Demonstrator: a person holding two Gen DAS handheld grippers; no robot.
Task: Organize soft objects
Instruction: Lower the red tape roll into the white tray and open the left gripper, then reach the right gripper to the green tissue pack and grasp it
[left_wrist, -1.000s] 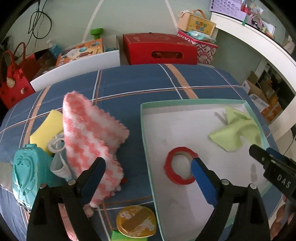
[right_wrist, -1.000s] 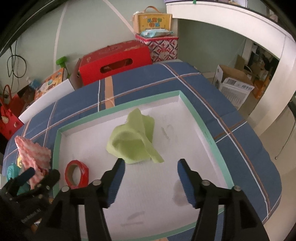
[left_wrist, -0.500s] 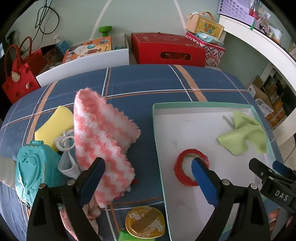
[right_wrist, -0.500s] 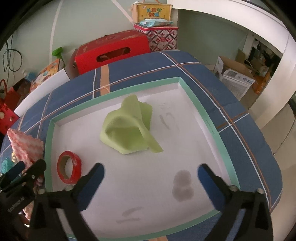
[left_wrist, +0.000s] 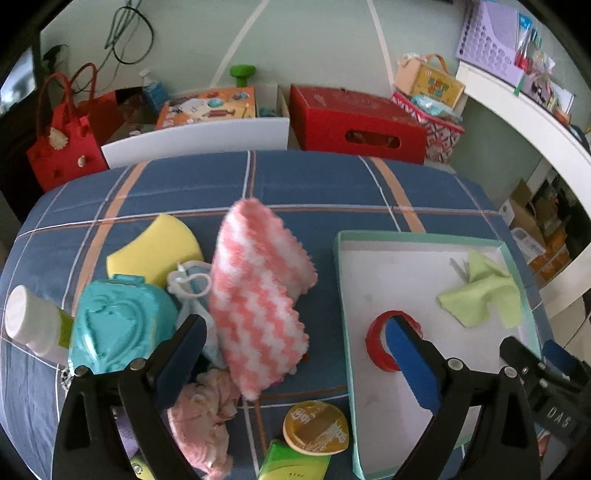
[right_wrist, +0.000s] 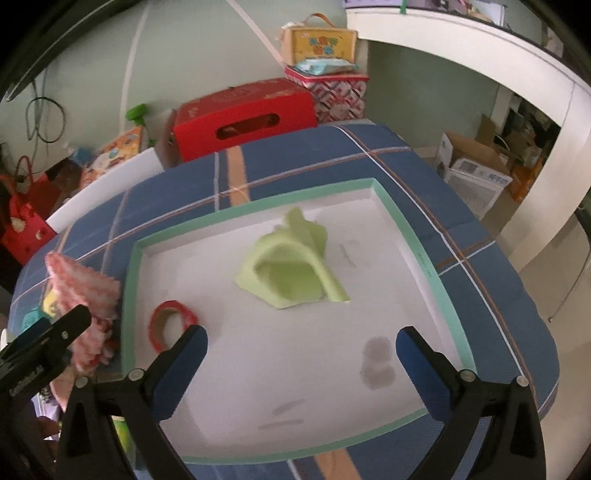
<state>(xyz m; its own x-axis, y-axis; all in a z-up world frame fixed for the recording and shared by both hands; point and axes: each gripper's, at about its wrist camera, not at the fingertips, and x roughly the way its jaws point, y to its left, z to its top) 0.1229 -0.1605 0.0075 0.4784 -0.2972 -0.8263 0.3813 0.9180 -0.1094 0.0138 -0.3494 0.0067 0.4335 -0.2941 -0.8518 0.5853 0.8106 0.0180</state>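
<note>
The right tool (right_wrist: 301, 354) is seen spread wide above the white tray (right_wrist: 424, 258), nothing between its pads; its jaws have just been opening. The green cloth (right_wrist: 291, 269) lies crumpled toward the tray's far side, apart from the red tape roll (right_wrist: 171, 321) near its left edge. The left tool (left_wrist: 295, 354) is also held wide, empty, above the pink-and-white cloth (left_wrist: 258, 302) lying on the tabletop (left_wrist: 332, 184) just left of the tray.

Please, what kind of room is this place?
Probably a lived-in home room, used partly for storage: a table under a blue plaid cloth, a red cardboard box and a red tote bag beside the wall, cartons on the floor.
</note>
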